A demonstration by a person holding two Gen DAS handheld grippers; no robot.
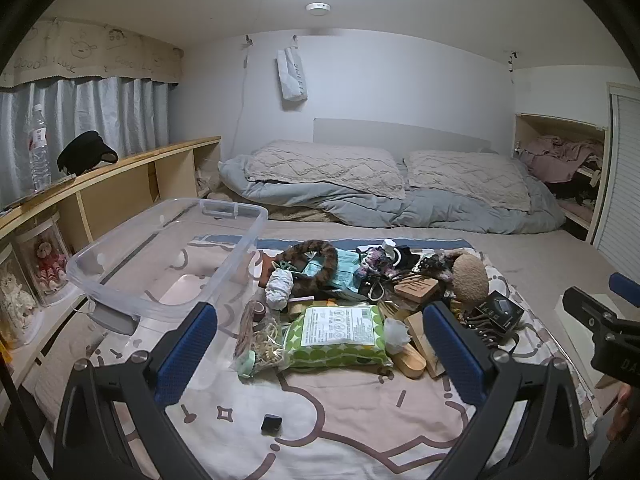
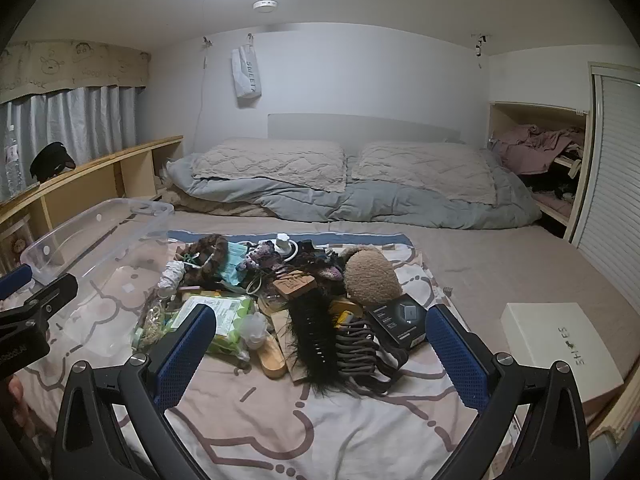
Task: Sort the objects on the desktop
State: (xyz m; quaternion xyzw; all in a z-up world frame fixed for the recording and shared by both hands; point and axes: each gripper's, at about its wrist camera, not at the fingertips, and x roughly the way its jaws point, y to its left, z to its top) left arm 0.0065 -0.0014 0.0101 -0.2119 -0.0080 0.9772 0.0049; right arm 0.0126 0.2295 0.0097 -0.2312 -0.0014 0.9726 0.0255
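A heap of small objects lies on a patterned cloth [image 1: 340,412] on the bed: a green dotted packet [image 1: 338,334], a wooden block [image 1: 416,288], a fuzzy beige ball [image 1: 470,278], a black box [image 2: 402,320], a dark hair brush [image 2: 314,340] and a brown claw clip [image 2: 360,344]. A small black cube [image 1: 271,424] lies alone near me. My left gripper [image 1: 320,352] hovers wide open before the packet. My right gripper [image 2: 320,352] is open too, short of the brush and clip. Neither holds anything.
A clear plastic bin [image 1: 168,256] stands left of the heap, beside a wooden shelf [image 1: 120,176] with a water bottle [image 1: 38,148]. A white shoe box [image 2: 560,348] sits at the right. Pillows [image 1: 324,166] and a grey duvet lie behind.
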